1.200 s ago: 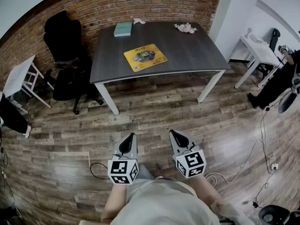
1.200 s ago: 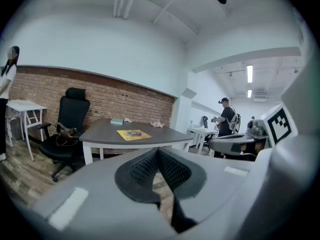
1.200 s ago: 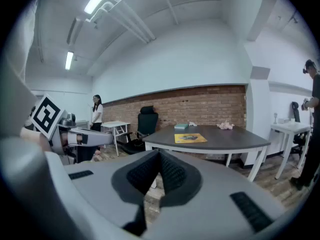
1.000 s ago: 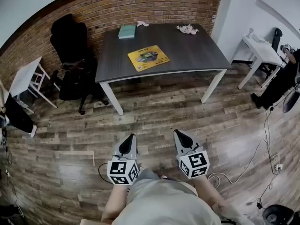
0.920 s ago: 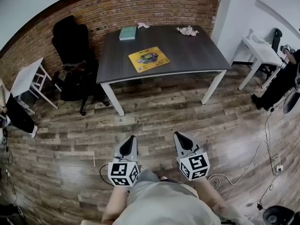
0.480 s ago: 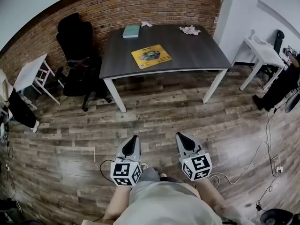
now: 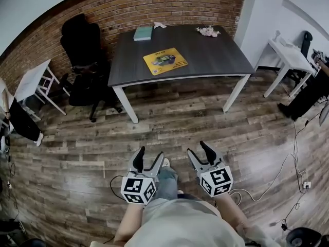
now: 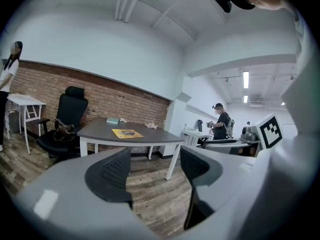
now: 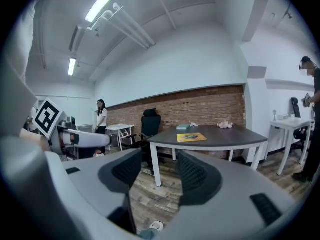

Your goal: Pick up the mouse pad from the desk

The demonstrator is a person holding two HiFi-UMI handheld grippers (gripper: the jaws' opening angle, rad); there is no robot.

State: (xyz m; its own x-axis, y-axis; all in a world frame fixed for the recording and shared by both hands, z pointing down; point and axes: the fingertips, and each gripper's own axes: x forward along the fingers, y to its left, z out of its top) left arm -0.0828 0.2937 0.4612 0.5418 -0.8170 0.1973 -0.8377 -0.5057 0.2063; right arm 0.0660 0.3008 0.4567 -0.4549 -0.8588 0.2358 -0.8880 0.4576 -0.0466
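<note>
at the bottom of the head view, the left tool (image 7: 149, 155) and the right tool (image 7: 199, 149) hang side by side over the wooden floor (image 7: 180, 117), both pointing toward twelve o'clock. each tool's jaws stand spread and are opening, with only floor showing between them. well apart from them, at twelve o'clock, stands the dark desk (image 7: 205, 55) against the brick wall (image 7: 154, 4). the yellow mouse pad (image 7: 165, 60) lies flat on the desk, nearer its front edge and a little to the nine o'clock side of its middle. a teal book (image 7: 143, 33) lies at eleven o'clock from the pad, by the back edge, and a small pink heap (image 7: 207, 31) sits at one o'clock from it. a black chair (image 7: 82, 40) stands at nine o'clock from the desk.

from the left tool's view, the two dark ribbed pads (image 8: 112, 171) stand apart, nothing caught between them, only floor boards. the desk (image 8: 150, 136) rises beyond at about eleven o'clock, with the mouse pad (image 8: 127, 133) flat on top. a person (image 8: 220, 121) stands far off at two o'clock.

from the right tool's view, the pads (image 9: 192, 176) are likewise parted, with bare floor in the gap. the desk (image 9: 225, 134) stands ahead at one o'clock and the mouse pad (image 9: 192, 137) lies on its near half. another person (image 9: 101, 116) stands at ten o'clock by the wall.
</note>
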